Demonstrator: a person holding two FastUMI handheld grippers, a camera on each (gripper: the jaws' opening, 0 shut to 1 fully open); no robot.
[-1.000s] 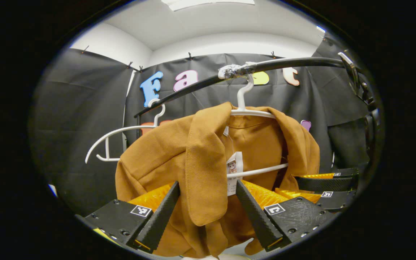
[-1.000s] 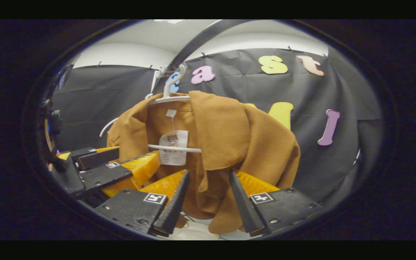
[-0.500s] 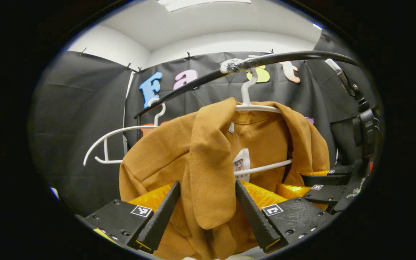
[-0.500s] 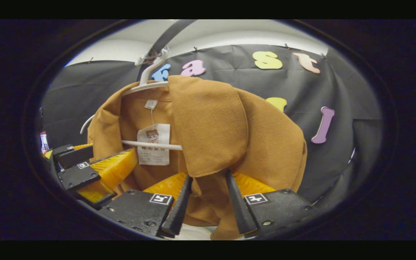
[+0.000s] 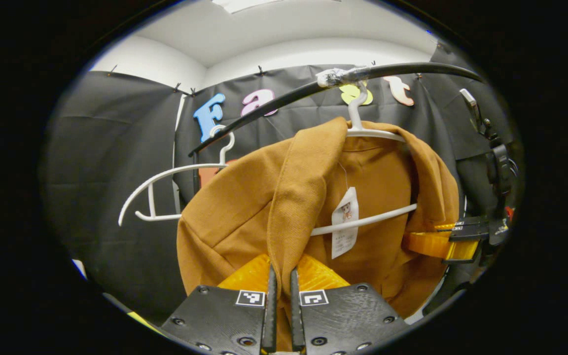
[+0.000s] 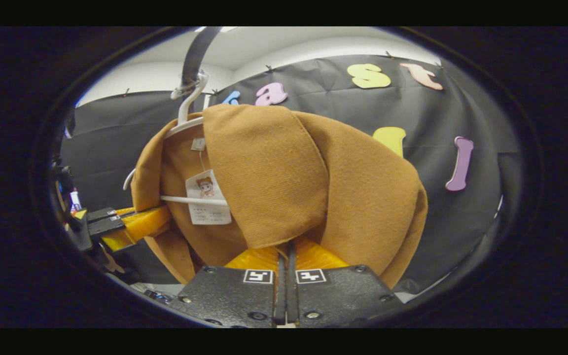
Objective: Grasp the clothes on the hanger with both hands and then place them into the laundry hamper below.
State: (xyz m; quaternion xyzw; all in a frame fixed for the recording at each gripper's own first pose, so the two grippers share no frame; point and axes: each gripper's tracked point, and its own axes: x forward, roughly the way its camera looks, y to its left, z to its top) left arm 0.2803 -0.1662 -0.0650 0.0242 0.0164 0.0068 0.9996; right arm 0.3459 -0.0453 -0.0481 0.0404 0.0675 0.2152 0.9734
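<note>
A brown jacket hangs on a white hanger from a black rail. A paper tag dangles inside its collar. In the left gripper view my left gripper is shut on the jacket's left front flap, fabric pinched between both fingers. In the right gripper view my right gripper is shut on the lower edge of the jacket's right front flap. Each view shows the other gripper at the jacket's far side, closed on the cloth.
An empty white hanger hangs on the same rail to the left of the jacket. Black cloth walls close the booth behind and to both sides. A strip of pale floor shows low under the jacket.
Both grippers have gone from wide open around the jacket's front flaps to shut on them. The jacket has shifted a little on its hanger.
</note>
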